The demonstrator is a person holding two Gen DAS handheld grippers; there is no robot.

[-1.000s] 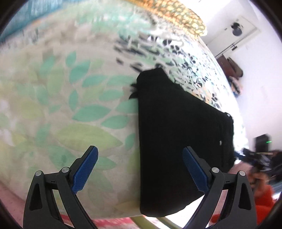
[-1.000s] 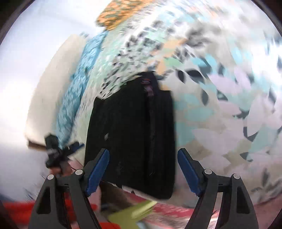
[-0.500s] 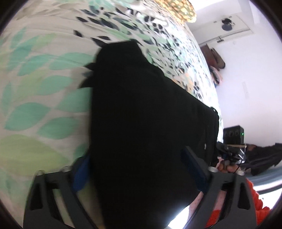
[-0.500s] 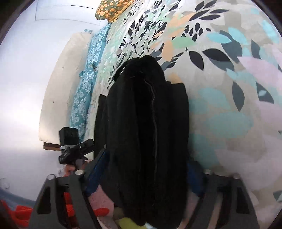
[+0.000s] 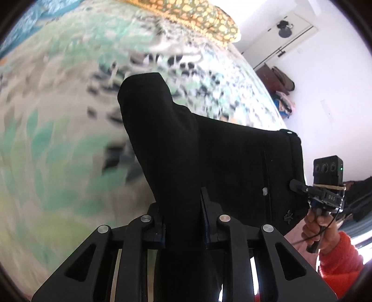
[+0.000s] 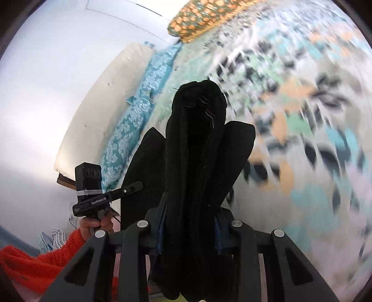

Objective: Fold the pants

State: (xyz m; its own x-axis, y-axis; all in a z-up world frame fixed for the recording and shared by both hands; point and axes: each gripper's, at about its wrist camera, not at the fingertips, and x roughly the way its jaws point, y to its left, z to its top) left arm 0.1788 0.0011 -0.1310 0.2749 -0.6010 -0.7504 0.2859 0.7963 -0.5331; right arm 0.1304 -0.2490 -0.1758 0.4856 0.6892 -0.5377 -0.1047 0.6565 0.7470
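one black pants (image 5: 209,144), two grippers, one leaf-print bedspread (image 5: 58,116), one orange-patterned pillow (image 5: 197,16).

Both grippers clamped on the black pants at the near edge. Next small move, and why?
Probably lift and carry that edge toward the far end: the left gripper and right gripper have just closed on the pants, which bunch up off the bedspread.

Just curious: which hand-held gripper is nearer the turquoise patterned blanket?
Left. The left hand-held gripper holds the black pants on the side by the turquoise patterned blanket; the right hand-held gripper holds their far side. Both jaws have just been closing on them.
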